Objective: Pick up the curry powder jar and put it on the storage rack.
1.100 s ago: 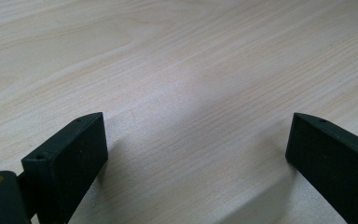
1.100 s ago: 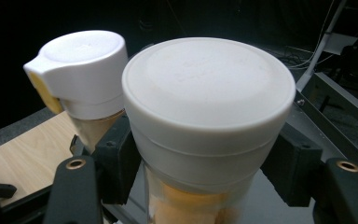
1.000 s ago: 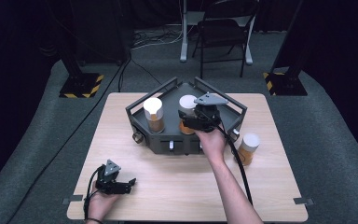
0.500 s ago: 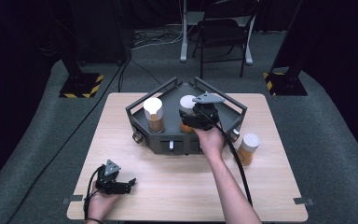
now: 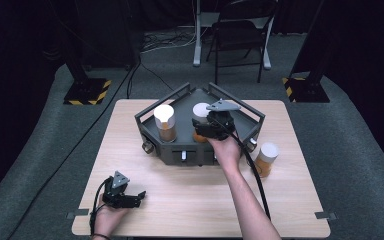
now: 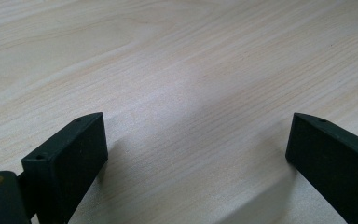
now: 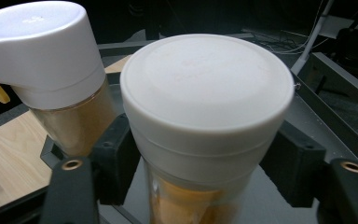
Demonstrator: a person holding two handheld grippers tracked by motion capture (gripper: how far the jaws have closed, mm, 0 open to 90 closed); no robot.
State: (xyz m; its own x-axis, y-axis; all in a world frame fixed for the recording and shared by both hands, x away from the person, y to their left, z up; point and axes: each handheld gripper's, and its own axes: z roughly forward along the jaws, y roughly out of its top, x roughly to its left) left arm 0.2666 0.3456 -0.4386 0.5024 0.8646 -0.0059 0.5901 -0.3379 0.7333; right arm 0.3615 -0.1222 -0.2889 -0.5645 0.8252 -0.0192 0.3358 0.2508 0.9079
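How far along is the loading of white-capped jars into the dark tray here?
One jar already stands in the tray. The right gripper grips a second jar inside the tray. A third jar waits on the table beside it. The left gripper rests open, idle.

No text, label, brand or number can be read anywhere; the jar's white lid is blank. The only sign is yellow-and-black hazard striping on the stand bases on the floor.
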